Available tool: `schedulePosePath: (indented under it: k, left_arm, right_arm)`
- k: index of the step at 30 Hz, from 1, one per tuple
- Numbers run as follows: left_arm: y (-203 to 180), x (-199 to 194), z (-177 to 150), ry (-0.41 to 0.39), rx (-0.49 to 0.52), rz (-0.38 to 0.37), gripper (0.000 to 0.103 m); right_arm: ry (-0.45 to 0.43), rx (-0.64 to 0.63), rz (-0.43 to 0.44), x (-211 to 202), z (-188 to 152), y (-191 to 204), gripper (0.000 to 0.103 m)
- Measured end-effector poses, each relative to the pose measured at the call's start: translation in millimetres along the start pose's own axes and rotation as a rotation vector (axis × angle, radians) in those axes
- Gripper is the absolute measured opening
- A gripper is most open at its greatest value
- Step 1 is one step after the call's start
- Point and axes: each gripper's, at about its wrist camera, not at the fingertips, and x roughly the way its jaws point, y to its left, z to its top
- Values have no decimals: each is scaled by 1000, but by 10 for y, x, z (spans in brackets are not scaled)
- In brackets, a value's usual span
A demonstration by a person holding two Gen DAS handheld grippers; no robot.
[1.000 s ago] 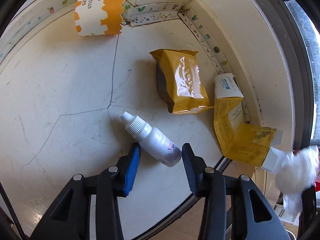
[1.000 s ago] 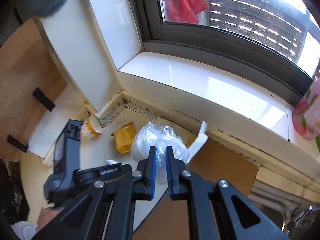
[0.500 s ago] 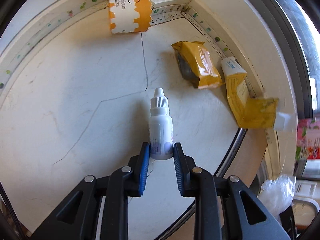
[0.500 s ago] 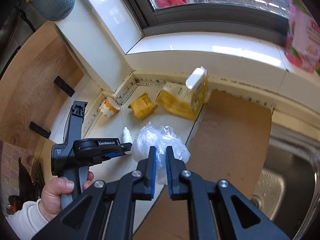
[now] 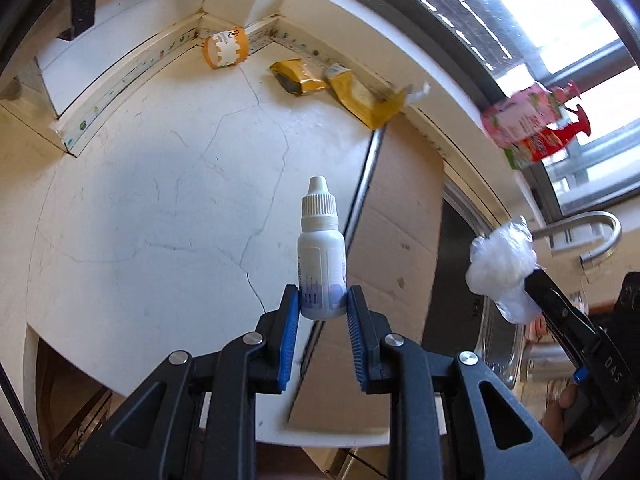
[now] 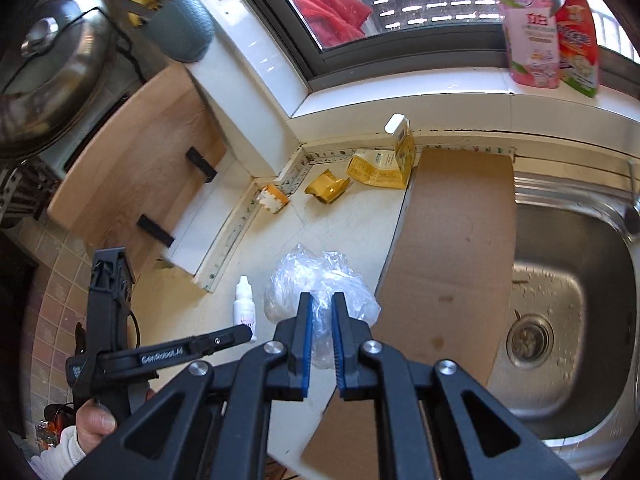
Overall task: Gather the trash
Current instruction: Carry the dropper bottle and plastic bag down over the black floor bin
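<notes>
My left gripper (image 5: 322, 304) is shut on a small white dropper bottle (image 5: 321, 256) and holds it upright above the white counter (image 5: 140, 220); the bottle also shows in the right wrist view (image 6: 245, 305). My right gripper (image 6: 320, 312) is shut on a crumpled clear plastic bag (image 6: 320, 284), held in the air to the right of the left gripper; the bag also shows in the left wrist view (image 5: 505, 268). An orange and white paper cup (image 5: 225, 49), a yellow snack wrapper (image 5: 297, 77) and a flattened yellow carton (image 5: 368, 98) lie at the counter's back corner.
A cardboard sheet (image 6: 452, 240) lies between the counter and a steel sink (image 6: 568, 300) with a tap (image 5: 592, 232). Pink and red pouches (image 6: 548, 40) stand on the window sill. A pot lid (image 6: 48, 52) and a wooden board (image 6: 132, 160) are at the left.
My left gripper closed on the dropper bottle, then lifted it up and back from the counter. My right gripper with the bag moved back and higher over the counter.
</notes>
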Motion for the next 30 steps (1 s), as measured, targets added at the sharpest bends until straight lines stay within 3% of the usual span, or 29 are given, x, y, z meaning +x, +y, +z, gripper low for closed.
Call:
schedulePosePath:
  k: [7,13,17,22,30]
  left_arm:
    - [80,-660,-1012,-21,137,-27,22]
    - [490,-803,-1783,25,152,-22,22]
    - [818,-678,-2180,85,130,-13,22]
    - [1279,-447,-2623,158,108,32,22]
    - [2009,287,-3086,256,108,179,22]
  right_arm:
    - [-25,-15,-10,-546,-864,520,9]
    - [55,6,-17,-566,-1743,757,9]
    - [161,23,-25,-317,-2299,811,9]
    - [231,-5,-86,77,-2795,861,9]
    - [370,-12,-99,1079,-3446,701,9]
